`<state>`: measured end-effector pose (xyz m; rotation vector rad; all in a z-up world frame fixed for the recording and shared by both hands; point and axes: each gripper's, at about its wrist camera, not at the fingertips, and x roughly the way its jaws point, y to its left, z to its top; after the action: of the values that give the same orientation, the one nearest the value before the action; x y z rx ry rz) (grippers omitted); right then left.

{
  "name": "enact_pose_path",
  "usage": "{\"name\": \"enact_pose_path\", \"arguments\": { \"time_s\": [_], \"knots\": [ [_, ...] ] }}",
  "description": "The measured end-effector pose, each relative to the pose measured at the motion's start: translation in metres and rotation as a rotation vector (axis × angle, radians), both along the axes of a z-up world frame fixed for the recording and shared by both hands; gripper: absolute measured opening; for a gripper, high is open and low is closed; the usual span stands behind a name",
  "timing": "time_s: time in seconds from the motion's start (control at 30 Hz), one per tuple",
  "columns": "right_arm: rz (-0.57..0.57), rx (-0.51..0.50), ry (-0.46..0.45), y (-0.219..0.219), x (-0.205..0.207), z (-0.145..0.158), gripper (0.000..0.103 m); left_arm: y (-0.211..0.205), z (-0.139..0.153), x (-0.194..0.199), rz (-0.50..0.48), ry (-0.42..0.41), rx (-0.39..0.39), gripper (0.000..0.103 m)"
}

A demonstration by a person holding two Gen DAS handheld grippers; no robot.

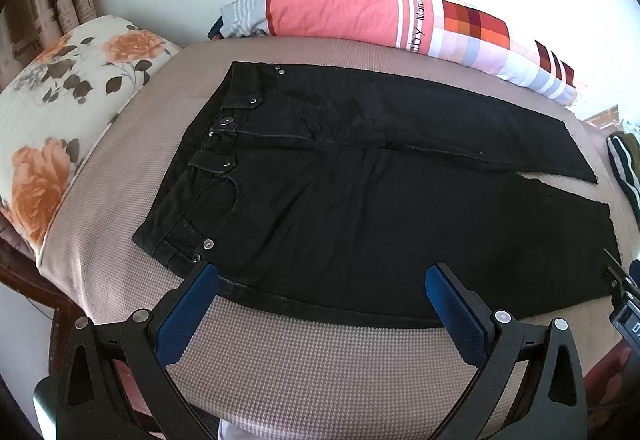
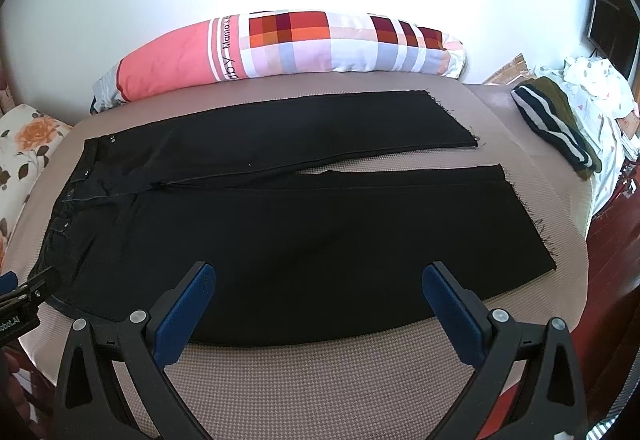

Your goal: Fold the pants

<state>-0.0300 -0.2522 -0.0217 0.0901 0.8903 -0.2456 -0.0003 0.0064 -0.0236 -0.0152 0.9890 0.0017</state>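
Black pants lie flat and unfolded on the bed, waistband to the left, both legs running right side by side; they also show in the right wrist view. My left gripper is open and empty, its fingertips over the near edge of the pants by the waistband corner. My right gripper is open and empty over the near edge of the near leg. The left gripper's tip shows at the left edge of the right wrist view; the right gripper's tip shows at the right edge of the left wrist view.
The bed cover is beige with a fine check. A floral pillow lies at the left, a long pink and checked pillow along the wall. A folded dark striped garment and white cloth lie at the right end.
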Motion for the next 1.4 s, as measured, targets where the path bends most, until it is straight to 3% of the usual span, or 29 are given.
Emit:
{"name": "enact_pose_path", "arguments": {
  "time_s": [1.4],
  "knots": [
    [0.020,-0.003,0.003,0.0034,0.0024,-0.0029,0.103,-0.0041,-0.0007,-0.0019,-0.013,-0.012,0.031,0.103]
  ]
}}
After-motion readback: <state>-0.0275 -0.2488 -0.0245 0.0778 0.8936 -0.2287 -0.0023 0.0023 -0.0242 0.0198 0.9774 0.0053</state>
